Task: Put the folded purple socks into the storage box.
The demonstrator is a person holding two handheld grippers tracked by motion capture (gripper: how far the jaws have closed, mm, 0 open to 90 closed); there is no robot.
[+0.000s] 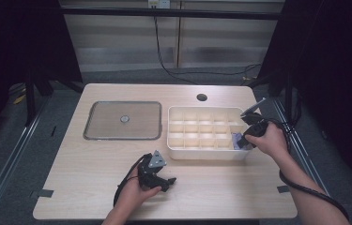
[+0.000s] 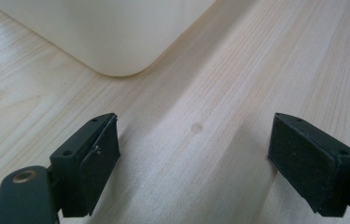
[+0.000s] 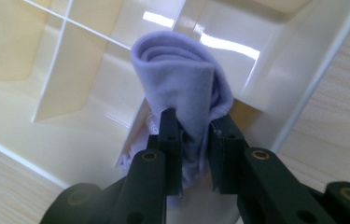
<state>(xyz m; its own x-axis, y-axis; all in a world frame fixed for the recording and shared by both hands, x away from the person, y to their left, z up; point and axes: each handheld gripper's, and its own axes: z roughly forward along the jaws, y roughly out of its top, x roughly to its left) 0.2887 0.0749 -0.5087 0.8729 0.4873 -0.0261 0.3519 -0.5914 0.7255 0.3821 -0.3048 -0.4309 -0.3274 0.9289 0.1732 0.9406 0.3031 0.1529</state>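
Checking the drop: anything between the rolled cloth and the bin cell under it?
Nothing visible. The right claw is shut on the lilac cloth, already inside the organizer at its near right corner cell. Only the cell's own dividers stand around it.

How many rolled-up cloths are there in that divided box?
1: a lilac rolled cloth in the divider box's near right corner compartment, clamped by the right hand-held gripper. Dividers might hide others.
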